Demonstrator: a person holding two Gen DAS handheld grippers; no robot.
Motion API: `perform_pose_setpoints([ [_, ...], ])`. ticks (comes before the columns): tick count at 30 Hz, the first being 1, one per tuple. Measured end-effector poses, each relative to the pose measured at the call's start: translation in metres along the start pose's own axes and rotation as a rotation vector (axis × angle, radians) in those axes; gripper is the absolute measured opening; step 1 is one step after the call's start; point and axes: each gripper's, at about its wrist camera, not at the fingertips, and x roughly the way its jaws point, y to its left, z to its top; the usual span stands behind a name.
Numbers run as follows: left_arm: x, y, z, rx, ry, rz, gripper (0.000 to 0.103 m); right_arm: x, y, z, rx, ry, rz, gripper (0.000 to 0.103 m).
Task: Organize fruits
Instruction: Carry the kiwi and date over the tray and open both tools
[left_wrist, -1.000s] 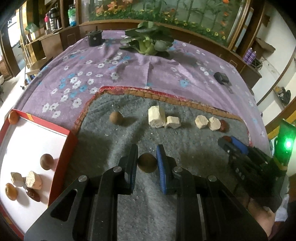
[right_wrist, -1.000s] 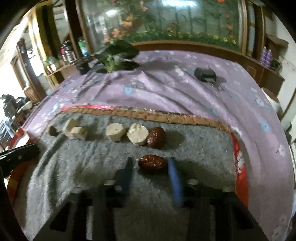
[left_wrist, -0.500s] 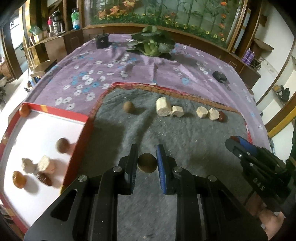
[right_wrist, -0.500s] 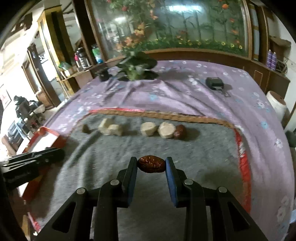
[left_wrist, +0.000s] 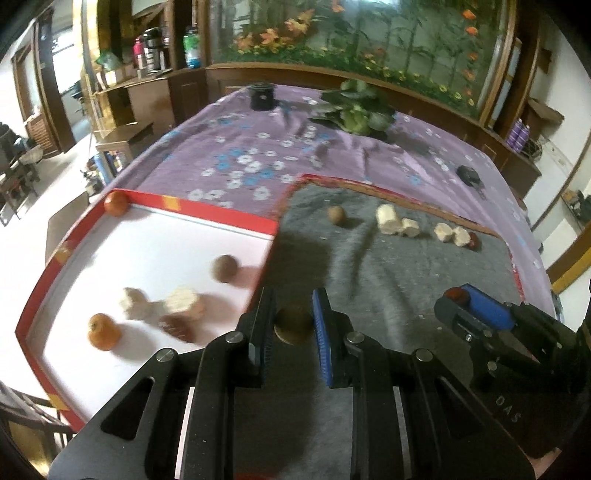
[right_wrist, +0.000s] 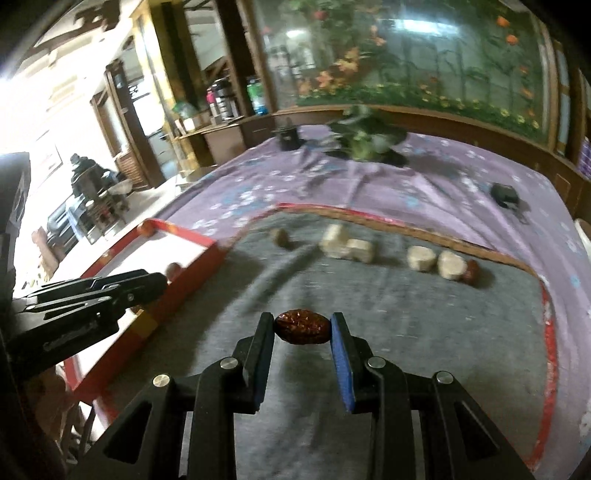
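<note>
My left gripper (left_wrist: 293, 325) is shut on a round brown fruit (left_wrist: 293, 326) and holds it above the grey mat, just right of the red-rimmed white tray (left_wrist: 207, 216). The tray holds two orange fruits (left_wrist: 104, 331), pale chunks (left_wrist: 183, 302), a brown ball (left_wrist: 224, 267) and a dark date. My right gripper (right_wrist: 303, 328) is shut on a red date (right_wrist: 303, 326) above the mat; it also shows in the left wrist view (left_wrist: 461, 299). On the mat lie a brown ball (left_wrist: 337, 214), several pale chunks (left_wrist: 386, 219) and a date (left_wrist: 474, 242).
The grey mat (left_wrist: 406, 280) lies on a purple flowered cloth (left_wrist: 240, 162). A leafy green plant (left_wrist: 356, 110), a black round object (left_wrist: 262, 96) and a small black device (left_wrist: 468, 173) sit on the cloth farther back. The table edge is to the left.
Both grippers have lifted and swung left toward the tray, each carrying its fruit. The tray now fills more of the left wrist view.
</note>
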Motion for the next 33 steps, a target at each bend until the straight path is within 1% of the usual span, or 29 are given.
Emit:
perform_pose_setpoints([
  [9,-0.015,0.06,-0.002,-0.086,-0.024,0.078,0.02,0.012,0.065,0.013,-0.091,-0.001,0.114,0.03],
  [14,-0.014,0.092,-0.001,-0.137,-0.026,0.119,0.02,0.023,0.097,0.02,-0.143,0.009,0.161,0.03],
  [19,-0.012,0.125,0.003,-0.2,-0.025,0.145,0.02,0.036,0.12,0.024,-0.176,0.032,0.204,0.03],
  [25,-0.004,0.155,0.004,-0.241,-0.017,0.188,0.02,0.052,0.144,0.025,-0.222,0.063,0.245,0.029],
  [29,0.004,0.169,0.004,-0.264,0.001,0.198,0.02,0.062,0.157,0.022,-0.239,0.093,0.28,0.029],
  [33,0.018,0.183,0.003,-0.301,0.055,0.157,0.02,0.073,0.173,0.017,-0.273,0.123,0.311,0.029],
])
